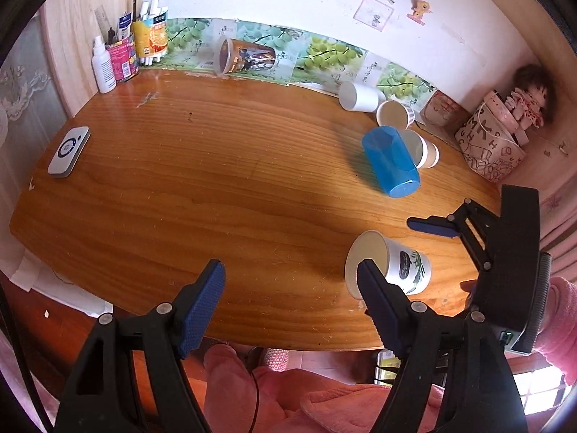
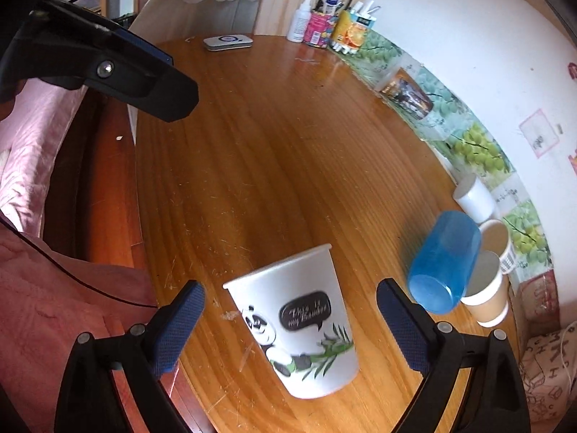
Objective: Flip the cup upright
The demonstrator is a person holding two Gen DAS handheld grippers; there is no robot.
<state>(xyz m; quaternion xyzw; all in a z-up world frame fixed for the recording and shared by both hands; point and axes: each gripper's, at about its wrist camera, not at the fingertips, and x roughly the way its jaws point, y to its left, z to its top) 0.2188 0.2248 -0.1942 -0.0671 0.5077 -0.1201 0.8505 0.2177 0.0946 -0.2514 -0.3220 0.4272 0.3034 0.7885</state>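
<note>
On table [image 2: 288,144] near front edge, panda paper cup [image 2: 299,321] lies on its side btwn my right gripper [image 2: 290,328] fingers, jaws wide, no contact. Left gripper [image 1: 292,310] also spread, idle. Cup looks light, thin, crushable: pinch mid-wall gently.

Your work surface is an oval, varnished wooden table [image 1: 216,187]. On it lie a white panda-print paper cup [image 2: 299,321] on its side, a tipped translucent blue plastic tumbler [image 1: 391,160], and a flat white device [image 1: 68,151]. Bottles and cartons [image 1: 130,54] stand at the far corner.
</note>
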